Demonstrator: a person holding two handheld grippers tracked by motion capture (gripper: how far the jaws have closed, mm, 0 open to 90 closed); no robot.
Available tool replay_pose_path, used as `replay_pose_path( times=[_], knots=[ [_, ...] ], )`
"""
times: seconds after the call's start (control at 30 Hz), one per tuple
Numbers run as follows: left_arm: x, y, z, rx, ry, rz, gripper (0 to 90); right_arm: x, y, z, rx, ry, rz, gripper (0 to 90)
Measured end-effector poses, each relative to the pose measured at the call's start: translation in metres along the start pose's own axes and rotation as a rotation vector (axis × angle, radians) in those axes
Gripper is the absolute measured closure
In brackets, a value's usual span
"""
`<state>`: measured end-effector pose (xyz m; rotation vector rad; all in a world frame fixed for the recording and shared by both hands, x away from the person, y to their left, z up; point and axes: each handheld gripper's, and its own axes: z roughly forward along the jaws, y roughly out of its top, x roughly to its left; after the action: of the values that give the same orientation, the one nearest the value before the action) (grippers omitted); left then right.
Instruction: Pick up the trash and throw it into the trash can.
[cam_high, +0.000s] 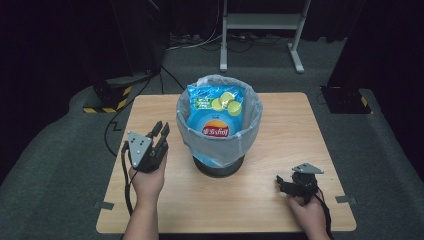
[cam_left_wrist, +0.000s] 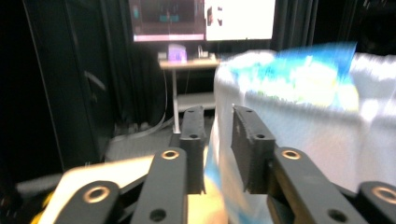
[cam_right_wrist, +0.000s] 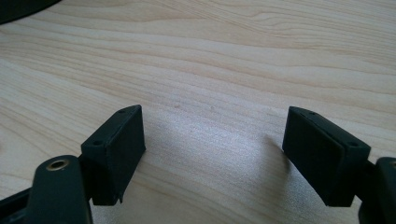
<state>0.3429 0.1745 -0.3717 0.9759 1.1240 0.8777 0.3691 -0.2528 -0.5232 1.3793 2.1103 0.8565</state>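
Table: light wood, on grey carpet in a dark room.
Bin: mid-table, lined with a pale bag; blue chip bag stands inside.
Left gripper: raised just left of the bin, jaws narrowly apart, holding nothing.
Right gripper: low near the table's front right, jaws wide apart, empty.

The left gripper pointed past the bin's side, its two black jaws standing a narrow gap apart with nothing between them. Just beyond them rose the blurred white liner of the bin, a blue and yellow bag showing at its top. Farther back, a lit monitor glowed above a small desk.
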Motion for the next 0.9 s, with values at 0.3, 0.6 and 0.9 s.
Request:
replay_pose_path(
  times=[0.3, 0.6, 0.9],
  knots=[
    [0.017, -0.047, -0.006, 0.134, 0.027, 0.019, 73.4, 0.000, 0.000, 0.000, 0.000, 0.000, 0.000, 20.6],
    [0.042, -0.101, -0.013, 0.416, 0.049, -0.016, 49.4, 0.000, 0.000, 0.000, -0.003, -0.002, 0.000, 20.7],
    [0.066, -0.148, -0.034, 0.615, 0.121, 0.002, 26.0, 0.001, 0.000, 0.000, -0.008, -0.005, -0.008, 20.7]
  ],
)
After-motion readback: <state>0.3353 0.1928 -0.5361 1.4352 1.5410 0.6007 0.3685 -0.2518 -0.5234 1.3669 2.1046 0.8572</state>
